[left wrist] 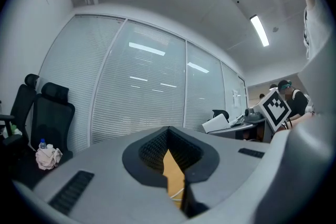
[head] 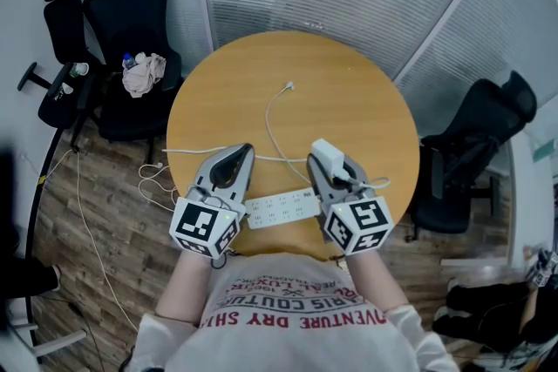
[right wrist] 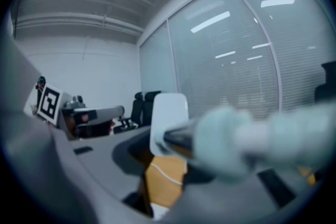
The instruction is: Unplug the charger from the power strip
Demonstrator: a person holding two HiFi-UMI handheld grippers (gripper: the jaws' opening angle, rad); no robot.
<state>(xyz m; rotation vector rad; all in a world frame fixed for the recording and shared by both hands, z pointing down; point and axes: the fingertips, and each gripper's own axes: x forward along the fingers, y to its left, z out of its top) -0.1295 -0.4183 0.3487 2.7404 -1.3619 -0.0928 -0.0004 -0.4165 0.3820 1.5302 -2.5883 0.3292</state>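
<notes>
- The right gripper pinches the white charger between its jaws, which stand wide around the block's body.
- In the right gripper view the charger stands upright between the jaws, with the wood of the round table showing below it; a blurred pale cable end crosses in front of it.
- The charger sits near the table's near edge, toward its right side, just beyond the right end of the power strip and apart from it.
- The power strip lies flat along the table's near edge, between the two grippers, with its long side across the view.
- The left gripper is at the strip's left end; its jaws are pressed almost together with only a thin slit between them, and nothing is in them.
- A thin white cable curves over the table from the area of the grippers to a free plug end near the table's middle.
- A black office chair stands off the table's far left edge, with a crumpled cloth on its seat.
- Another black chair stands off the right edge.
- Loose white cords lie on the wooden floor by the left edge.
</notes>
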